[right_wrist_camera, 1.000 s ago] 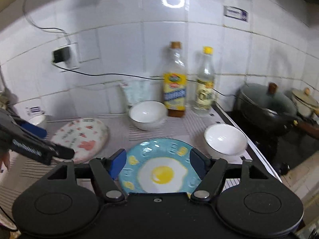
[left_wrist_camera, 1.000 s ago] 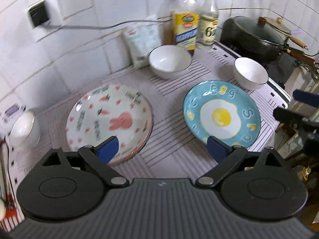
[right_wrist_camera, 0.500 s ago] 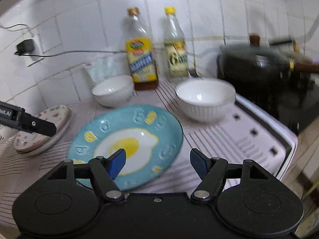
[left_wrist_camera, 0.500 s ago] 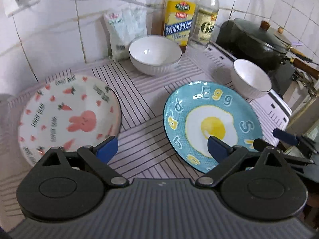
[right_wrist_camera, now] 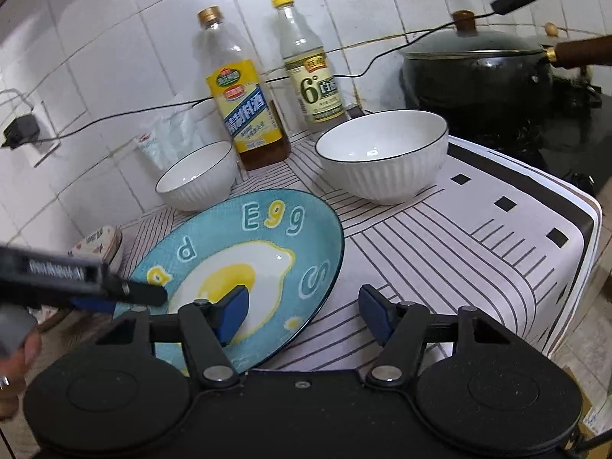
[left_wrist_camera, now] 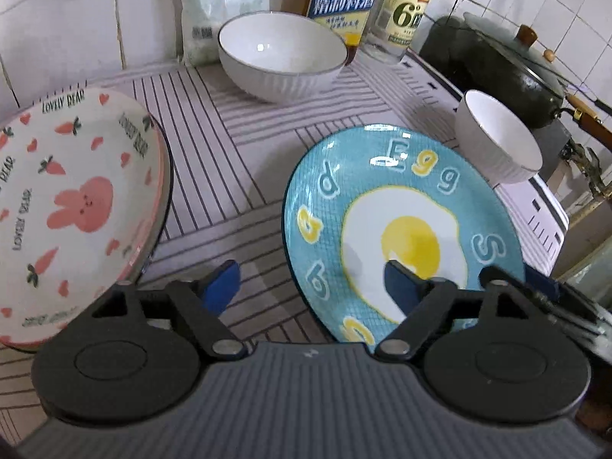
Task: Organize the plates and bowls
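Landmark: egg plate (left_wrist_camera: 401,225) on the striped mat (left_wrist_camera: 237,160). Left of it lies the rabbit plate (left_wrist_camera: 72,206); behind it, one white bowl (left_wrist_camera: 281,53); to its right, a second bowl (left_wrist_camera: 497,137). Left gripper (left_wrist_camera: 311,281), jaws apart, straddles the plate's left edge; right gripper (right_wrist_camera: 302,311), jaws apart, straddles its right edge.

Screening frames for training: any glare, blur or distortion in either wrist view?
Left wrist: blue egg plate sharp, with glare by its "E"; right gripper blurred at the edge. Right wrist: strong fisheye bending of the wall tiles, lamp glare on them, left gripper motion-blurred.
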The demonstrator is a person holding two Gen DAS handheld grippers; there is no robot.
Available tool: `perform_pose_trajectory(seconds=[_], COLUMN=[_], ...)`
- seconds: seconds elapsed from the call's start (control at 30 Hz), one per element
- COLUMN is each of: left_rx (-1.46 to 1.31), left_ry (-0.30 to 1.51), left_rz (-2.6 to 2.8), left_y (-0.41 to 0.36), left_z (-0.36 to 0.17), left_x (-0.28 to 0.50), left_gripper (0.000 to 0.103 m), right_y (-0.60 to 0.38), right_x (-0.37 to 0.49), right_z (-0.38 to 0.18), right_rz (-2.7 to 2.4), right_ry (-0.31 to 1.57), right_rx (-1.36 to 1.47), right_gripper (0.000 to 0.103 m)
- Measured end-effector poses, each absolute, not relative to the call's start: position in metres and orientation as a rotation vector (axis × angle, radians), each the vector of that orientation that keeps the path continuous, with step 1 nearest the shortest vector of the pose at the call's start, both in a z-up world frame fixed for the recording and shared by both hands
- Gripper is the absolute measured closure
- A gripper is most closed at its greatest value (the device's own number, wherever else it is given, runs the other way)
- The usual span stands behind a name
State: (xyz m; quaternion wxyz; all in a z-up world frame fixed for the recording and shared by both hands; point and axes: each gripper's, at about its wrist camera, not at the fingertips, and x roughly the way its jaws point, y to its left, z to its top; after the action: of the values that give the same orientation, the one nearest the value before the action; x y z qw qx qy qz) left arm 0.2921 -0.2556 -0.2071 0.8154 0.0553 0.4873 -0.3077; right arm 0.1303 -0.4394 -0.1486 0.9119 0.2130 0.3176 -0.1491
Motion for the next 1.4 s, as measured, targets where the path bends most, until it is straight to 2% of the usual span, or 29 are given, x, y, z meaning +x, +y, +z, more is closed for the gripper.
perform_pose_trajectory(seconds=[0.1,0.2,0.23,0.27,0.3,0.37,0.43,0.77,0.9,1.03,1.4], left_rx=[0.119,0.109,0.120,0.135,0.145,0.124,0.107,0.183,0.125,0.107,0.043], left_ry=[1.024,1.030,1.028,1.023,1.017,1.018,1.020,0.984,1.009,1.046,1.047], left_rz=[-0.647,-0.627,-0.627,-0.625,-0.620,-0.631,-0.642,-0.722,-0.745,-0.747,-0.771], left_y=[-0.254,-0.253,-0.253,-0.254,-0.254,-0.250,-0.248,-0.266,-0.260,-0.251,-0.215], left_z=[-0.209,-0.209,-0.209,-0.209,-0.209,-0.209,-0.210,-0.211,-0.211,-0.207,-0.175], left_x=[0.289,0.292,0.294,0.295,0.296,0.299,0.301,0.285,0.292,0.295,0.271], left_gripper=[0.033,0.039,0.044,0.051,0.055,0.060,0.063,0.064,0.064,0.065,0.065], right_y=[-0.440,-0.440,-0.440,-0.440,-0.439,-0.437,-0.436,-0.440,-0.434,-0.437,-0.422], right_x=[0.130,0.134,0.135,0.137,0.138,0.140,0.141,0.139,0.151,0.152,0.138], right_z=[-0.147,-0.146,-0.147,-0.147,-0.147,-0.150,-0.153,-0.157,-0.151,-0.142,-0.112], right_rz=[-0.294,-0.278,-0.275,-0.283,-0.288,-0.295,-0.300,-0.283,-0.310,-0.297,-0.211], right_ry=[0.650,0.661,0.671,0.680,0.684,0.694,0.700,0.683,0.747,0.758,0.748], right_rx=[0.439,0.435,0.444,0.449,0.448,0.446,0.441,0.471,0.421,0.438,0.407], right_gripper=[0.039,0.048,0.054,0.056,0.056,0.062,0.065,0.065,0.064,0.073,0.073])
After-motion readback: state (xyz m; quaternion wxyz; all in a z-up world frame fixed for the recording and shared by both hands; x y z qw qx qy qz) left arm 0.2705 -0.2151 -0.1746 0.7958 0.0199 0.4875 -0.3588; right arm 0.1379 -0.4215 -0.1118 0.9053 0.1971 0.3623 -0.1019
